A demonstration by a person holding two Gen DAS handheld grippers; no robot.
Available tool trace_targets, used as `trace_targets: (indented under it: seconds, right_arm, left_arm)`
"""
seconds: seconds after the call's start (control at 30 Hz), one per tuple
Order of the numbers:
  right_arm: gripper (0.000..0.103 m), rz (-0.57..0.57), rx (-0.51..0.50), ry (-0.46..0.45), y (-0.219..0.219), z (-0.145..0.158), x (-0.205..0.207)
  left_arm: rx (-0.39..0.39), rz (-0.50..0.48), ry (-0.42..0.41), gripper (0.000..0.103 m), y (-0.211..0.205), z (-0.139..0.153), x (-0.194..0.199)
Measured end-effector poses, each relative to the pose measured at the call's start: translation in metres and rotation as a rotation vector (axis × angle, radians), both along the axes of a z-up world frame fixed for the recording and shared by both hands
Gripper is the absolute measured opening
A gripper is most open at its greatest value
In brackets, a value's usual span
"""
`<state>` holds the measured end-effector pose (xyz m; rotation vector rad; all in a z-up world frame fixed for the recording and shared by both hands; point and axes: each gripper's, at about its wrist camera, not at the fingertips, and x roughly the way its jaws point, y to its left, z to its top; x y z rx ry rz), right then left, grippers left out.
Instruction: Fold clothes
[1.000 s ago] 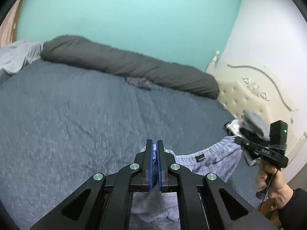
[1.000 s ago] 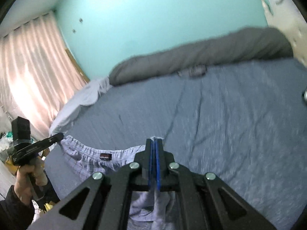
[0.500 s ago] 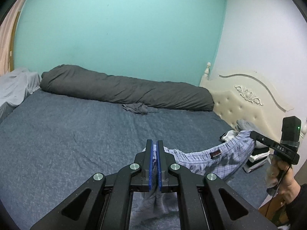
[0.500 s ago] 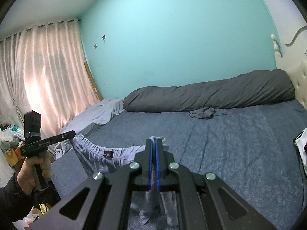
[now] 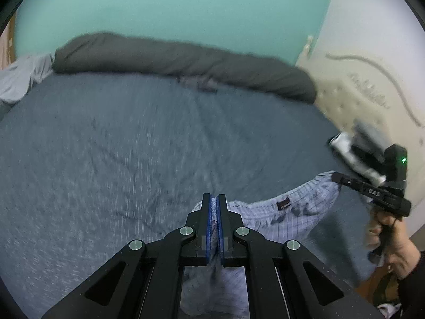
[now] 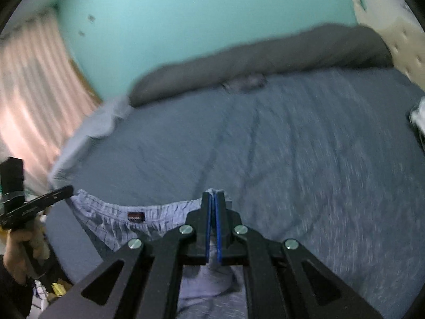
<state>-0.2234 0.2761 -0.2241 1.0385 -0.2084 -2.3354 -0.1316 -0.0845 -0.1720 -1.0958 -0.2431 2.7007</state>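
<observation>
Both grippers dipped since 0.5 s ago, views blurred now. Left cam: left gripper (image 5: 213,199) clamped on shorts (image 5: 287,212) waistband, stretched taut over bed (image 5: 119,146) near edge. Right cam: right gripper (image 6: 213,196) pinching other waistband end, prob to lay shorts flat.

Open bedsheet (image 5: 132,146); rolled duvet (image 5: 186,58) beyond

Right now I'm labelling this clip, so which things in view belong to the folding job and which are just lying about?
In the job: checked boxer shorts, left gripper, right gripper, both shut on the waistband; blue bed sheet.

Lying about: rolled grey duvet, small crumpled grey garment, pink curtains.
</observation>
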Motion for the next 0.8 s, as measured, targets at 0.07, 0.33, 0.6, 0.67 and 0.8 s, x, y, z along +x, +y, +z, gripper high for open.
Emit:
trace_targets:
  seconds: [0.07, 0.33, 0.6, 0.67, 0.8]
  right_arm:
    - [0.003, -0.013, 0.041, -0.025, -0.005, -0.024, 0.001]
    - [0.003, -0.055, 0.124, -0.085, -0.01, -0.081, 0.02]
    - [0.003, -0.026, 0.156, -0.101, -0.011, -0.099, 0.037]
    - [0.003, -0.017, 0.156, -0.107, -0.011, -0.103, 0.038]
    - [0.003, -0.028, 0.178, -0.087, -0.009, -0.101, 0.039]
  left_arm:
    - [-0.012, 0.01, -0.041, 0.003, 0.001, -0.028, -0.01]
    - [-0.052, 0.036, -0.14, 0.003, 0.002, -0.113, -0.032]
    - [-0.026, 0.037, -0.157, 0.004, -0.001, -0.137, -0.027]
    - [-0.018, 0.034, -0.152, 0.004, -0.003, -0.137, -0.024]
    - [0.027, 0.045, -0.154, 0.004, -0.009, -0.138, -0.023]
